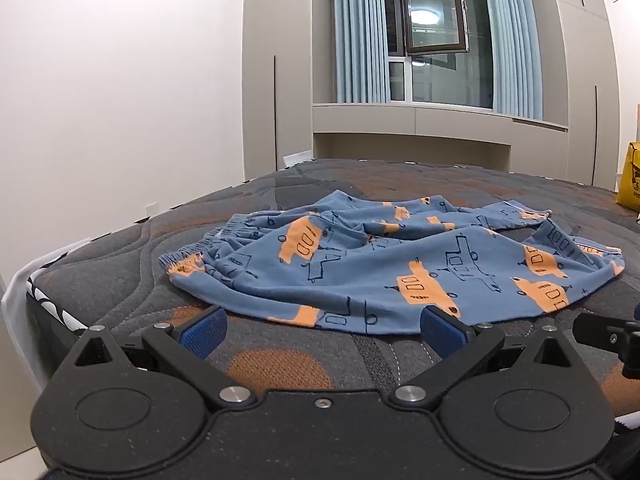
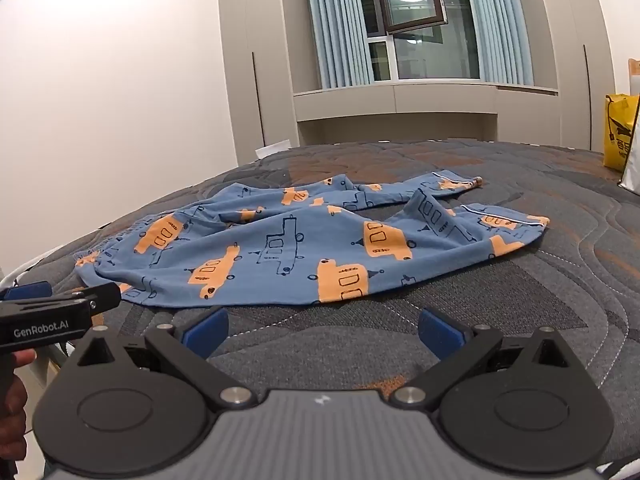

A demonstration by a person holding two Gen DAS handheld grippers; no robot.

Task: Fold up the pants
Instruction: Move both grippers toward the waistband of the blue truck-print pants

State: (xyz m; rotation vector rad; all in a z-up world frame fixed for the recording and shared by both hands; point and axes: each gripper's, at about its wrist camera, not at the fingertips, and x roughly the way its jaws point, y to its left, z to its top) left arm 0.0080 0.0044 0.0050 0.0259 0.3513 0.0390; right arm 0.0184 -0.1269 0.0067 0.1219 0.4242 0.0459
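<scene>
Blue pants (image 1: 380,264) with orange bus prints lie crumpled on the bed, waistband to the left, legs trailing right. They also show in the right wrist view (image 2: 300,248), with both leg cuffs at the far right. My left gripper (image 1: 322,326) is open and empty, low over the mattress just before the pants' near edge. My right gripper (image 2: 322,326) is open and empty, a little before the near edge, further right. The left gripper's body (image 2: 60,312) shows at the left edge of the right wrist view.
The bed's quilted grey and brown mattress (image 1: 120,248) ends at a left edge beside a white wall. A yellow bag (image 2: 620,136) stands at the far right. Wardrobes, a window and blue curtains are behind the bed.
</scene>
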